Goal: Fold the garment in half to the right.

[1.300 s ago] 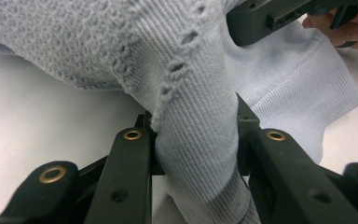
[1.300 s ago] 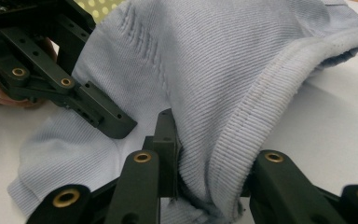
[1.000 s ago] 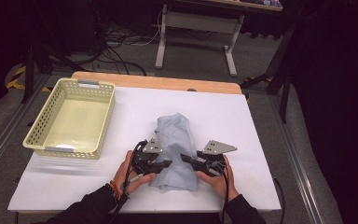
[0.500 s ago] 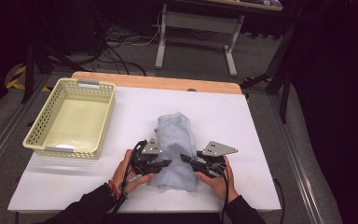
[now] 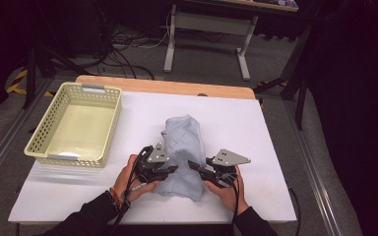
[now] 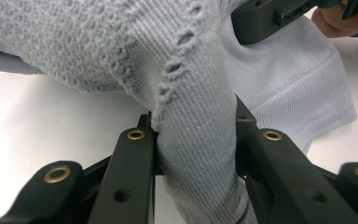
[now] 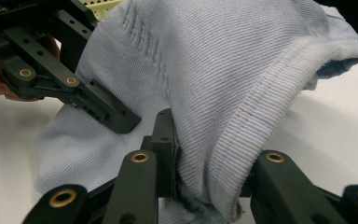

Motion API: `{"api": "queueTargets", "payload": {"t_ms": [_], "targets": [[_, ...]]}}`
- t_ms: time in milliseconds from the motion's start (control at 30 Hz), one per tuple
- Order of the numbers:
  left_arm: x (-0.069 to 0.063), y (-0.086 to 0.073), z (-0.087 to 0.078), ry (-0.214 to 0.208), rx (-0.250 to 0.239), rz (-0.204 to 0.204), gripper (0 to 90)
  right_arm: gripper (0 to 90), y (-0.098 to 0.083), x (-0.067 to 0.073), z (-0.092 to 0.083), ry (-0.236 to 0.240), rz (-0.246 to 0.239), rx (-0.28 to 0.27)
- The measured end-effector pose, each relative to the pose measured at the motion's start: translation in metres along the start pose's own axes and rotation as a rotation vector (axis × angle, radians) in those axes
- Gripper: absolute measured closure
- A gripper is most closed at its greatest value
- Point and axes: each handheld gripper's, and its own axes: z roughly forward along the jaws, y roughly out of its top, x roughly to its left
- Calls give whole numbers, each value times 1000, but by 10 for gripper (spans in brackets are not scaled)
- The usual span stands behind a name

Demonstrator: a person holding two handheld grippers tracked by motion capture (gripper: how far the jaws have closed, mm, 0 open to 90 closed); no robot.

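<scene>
I have both grippers, left gripper (image 5: 170,169) and right gripper (image 5: 197,169), clamped on the sweater's (image 5: 184,142) near end; its length probably runs straight away from me.

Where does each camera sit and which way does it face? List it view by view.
High view: above the person's side, looking forward and down on the table, basket and sweater; forearms and hands show.
Left gripper view: rides the left tool, looking along its jaws clamped on sweater knit.
Right gripper view: rides the right tool, looking across the sweater at the left tool.
All share the sweater.
</scene>
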Motion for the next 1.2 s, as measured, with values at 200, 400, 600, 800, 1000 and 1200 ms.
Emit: {"api": "queueTargets", "payload": {"t_ms": [200,400,600,800,1000,1200], "targets": [[4,1,-5,18,-1,9,705,704,4,4,4,-17,-1,-16],[9,3,-12,49,-5,28,706,704,12,6,9,-29,-14,-30],[15,5,-21,60,-3,33,707,705,18,8,15,-20,-13,-50],[20,6,-28,69,-6,32,707,705,25,10,20,-19,-13,-62],[26,5,-34,76,-10,30,707,706,31,14,26,-26,-23,-74],[32,4,-37,81,-10,17,707,706,34,13,33,-25,-12,-76]]}}
